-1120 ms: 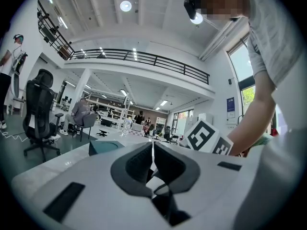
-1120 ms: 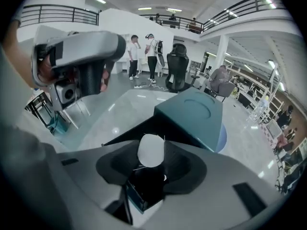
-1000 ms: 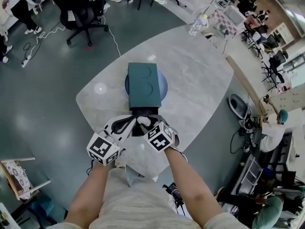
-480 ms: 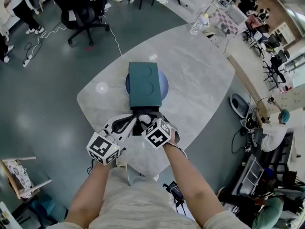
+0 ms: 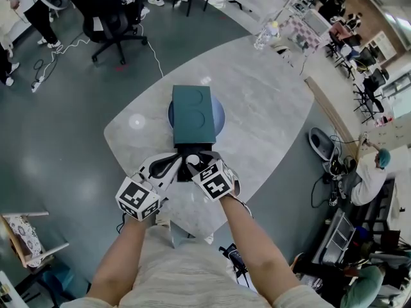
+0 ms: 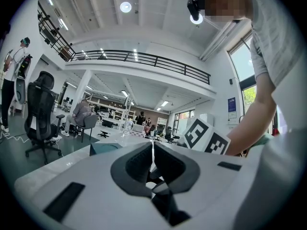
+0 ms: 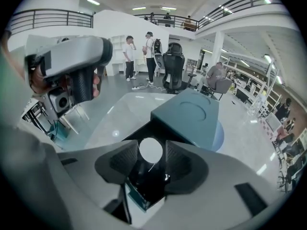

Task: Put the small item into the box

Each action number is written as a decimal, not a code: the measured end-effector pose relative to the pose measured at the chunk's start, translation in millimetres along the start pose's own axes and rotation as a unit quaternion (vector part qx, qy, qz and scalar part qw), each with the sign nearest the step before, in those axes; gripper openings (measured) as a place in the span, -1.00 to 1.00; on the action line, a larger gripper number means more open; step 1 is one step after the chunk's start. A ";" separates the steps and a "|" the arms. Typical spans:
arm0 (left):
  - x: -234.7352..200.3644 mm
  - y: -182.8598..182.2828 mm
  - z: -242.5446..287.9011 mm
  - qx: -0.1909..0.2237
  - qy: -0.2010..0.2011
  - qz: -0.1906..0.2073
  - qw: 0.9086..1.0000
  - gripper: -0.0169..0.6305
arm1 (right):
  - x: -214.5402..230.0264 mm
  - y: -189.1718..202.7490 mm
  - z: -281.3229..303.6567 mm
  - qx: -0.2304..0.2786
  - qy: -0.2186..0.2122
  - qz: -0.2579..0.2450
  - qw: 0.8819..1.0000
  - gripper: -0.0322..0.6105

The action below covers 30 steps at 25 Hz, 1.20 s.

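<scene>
The right tool (image 7: 151,152) has spread its jaws since a second ago, and they are opening now. The pads stand just clear of the small white ball (image 5: 192,160) between them, over the dark pulled-out drawer (image 7: 144,131) of the teal box (image 5: 193,115) on the marble table (image 5: 270,108). Alongside, the left tool (image 6: 152,150) has its jaws pressed together, holding nothing.
</scene>
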<state>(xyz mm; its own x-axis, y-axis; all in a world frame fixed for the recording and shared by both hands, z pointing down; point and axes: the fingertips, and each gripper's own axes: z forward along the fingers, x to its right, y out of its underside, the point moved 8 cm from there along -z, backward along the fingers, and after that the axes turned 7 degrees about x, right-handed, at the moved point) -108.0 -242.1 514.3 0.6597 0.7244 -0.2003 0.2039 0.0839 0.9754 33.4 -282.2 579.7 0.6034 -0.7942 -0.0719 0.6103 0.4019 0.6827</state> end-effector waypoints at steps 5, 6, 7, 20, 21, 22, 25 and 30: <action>2.4 -6.2 1.8 0.001 0.004 0.005 1.000 -0.88 | -0.7 -3.5 -13.9 0.029 0.008 0.033 0.999 -0.28; 2.3 -8.2 2.2 0.002 0.005 0.007 1.000 -0.88 | 0.1 -4.9 -17.2 0.038 0.012 0.039 0.998 -0.28; 2.6 -10.4 2.6 0.003 0.005 0.008 1.000 -0.88 | 1.1 -5.8 -21.1 0.045 0.017 0.045 0.998 -0.28; 19.0 -46.4 -3.7 0.031 0.011 0.033 0.999 -0.88 | 5.9 3.9 -95.9 0.165 0.043 0.142 0.975 -0.50; 20.9 -48.9 -4.2 0.032 0.011 0.036 0.999 -0.88 | 6.0 3.4 -103.7 0.178 0.044 0.145 0.972 -0.55; 22.9 -51.1 -4.7 0.034 0.011 0.038 0.999 -0.88 | 5.5 2.0 -111.3 0.192 0.044 0.146 0.969 -0.61; 26.1 -57.5 -4.8 0.038 0.013 0.045 0.998 -0.88 | 3.6 -7.2 -129.5 0.228 0.048 0.141 0.962 -0.72; 34.3 -67.1 -0.1 0.046 0.018 0.058 0.997 -0.88 | 2.3 -20.2 -152.1 0.269 0.047 0.122 0.954 -0.80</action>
<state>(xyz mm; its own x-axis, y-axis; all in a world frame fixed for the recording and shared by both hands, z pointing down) -99.1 -222.8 441.9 0.6572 0.7494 -0.0811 0.1933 -0.0636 0.9791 100.5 -222.8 455.2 0.7524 -0.6526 0.0893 0.1093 0.2574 0.9601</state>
